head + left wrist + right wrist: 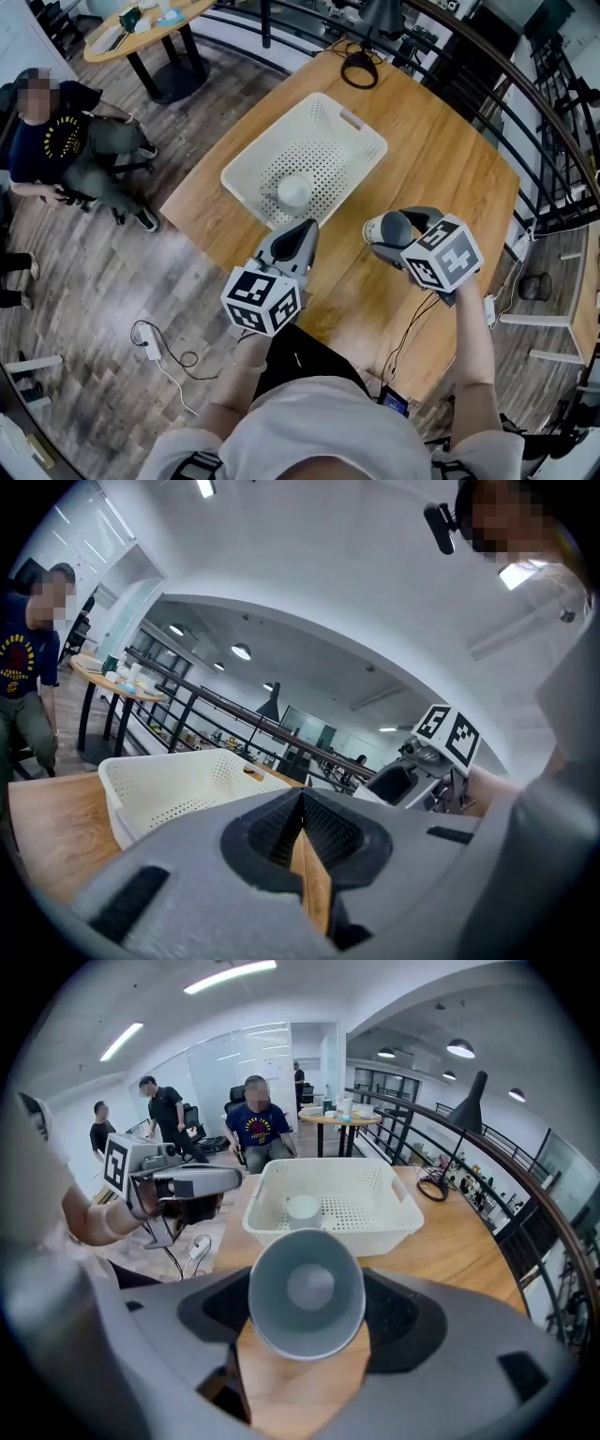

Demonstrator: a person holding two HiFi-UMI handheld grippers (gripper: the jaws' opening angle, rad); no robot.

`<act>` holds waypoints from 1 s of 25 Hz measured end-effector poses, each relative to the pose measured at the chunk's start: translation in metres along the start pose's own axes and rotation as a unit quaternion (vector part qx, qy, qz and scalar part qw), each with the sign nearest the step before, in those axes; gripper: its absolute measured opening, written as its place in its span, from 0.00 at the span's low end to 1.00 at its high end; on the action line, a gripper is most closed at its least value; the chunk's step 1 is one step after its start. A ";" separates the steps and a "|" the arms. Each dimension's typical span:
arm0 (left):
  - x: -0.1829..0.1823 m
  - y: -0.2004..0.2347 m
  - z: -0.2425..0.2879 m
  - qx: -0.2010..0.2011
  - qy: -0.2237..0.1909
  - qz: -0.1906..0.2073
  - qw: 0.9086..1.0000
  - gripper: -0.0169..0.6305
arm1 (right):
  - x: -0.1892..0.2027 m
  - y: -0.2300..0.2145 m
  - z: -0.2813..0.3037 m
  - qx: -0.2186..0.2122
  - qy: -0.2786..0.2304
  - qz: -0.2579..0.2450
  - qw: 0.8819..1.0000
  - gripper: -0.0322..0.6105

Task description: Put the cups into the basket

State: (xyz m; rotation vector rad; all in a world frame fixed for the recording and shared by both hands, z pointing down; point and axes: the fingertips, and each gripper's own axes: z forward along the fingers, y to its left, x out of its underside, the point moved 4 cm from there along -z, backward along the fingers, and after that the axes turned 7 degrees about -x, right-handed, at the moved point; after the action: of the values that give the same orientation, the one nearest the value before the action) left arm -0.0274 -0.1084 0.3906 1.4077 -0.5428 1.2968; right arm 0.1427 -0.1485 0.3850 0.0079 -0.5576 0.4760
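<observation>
- Right gripper [386, 231]: jaws clamped on the sides of a grey cup [307, 1290], its open mouth facing back toward the gripper's own camera.
- The grey cup hangs over the wooden table [450, 169], near the front corner of the basket [246, 187] and clear of it.
- The basket is white and perforated, and sits on the table. A second cup [294, 190], white, rests inside on its floor.
- Left gripper [298, 240]: jaws pressed together with nothing between them, close to the basket's near edge.
</observation>
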 end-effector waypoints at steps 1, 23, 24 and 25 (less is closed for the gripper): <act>-0.003 0.000 0.003 0.001 0.000 0.003 1.000 0.04 | -0.006 -0.002 -0.002 0.002 -0.004 -0.004 1.000 0.61; -0.054 0.036 0.071 0.002 -0.019 0.024 1.000 0.04 | -0.110 -0.058 0.018 -0.004 -0.038 -0.045 0.998 0.61; -0.056 0.040 0.075 0.000 -0.020 0.024 1.000 0.04 | -0.113 -0.062 0.021 -0.004 -0.036 -0.046 0.998 0.61; -0.059 0.043 0.079 -0.001 -0.021 0.023 1.000 0.04 | -0.116 -0.067 0.024 -0.003 -0.032 -0.048 0.998 0.61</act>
State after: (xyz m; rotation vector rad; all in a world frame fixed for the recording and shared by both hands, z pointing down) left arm -0.0504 -0.2117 0.3699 1.4306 -0.6083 1.3053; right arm 0.0733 -0.2612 0.3543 0.0441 -0.6193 0.3813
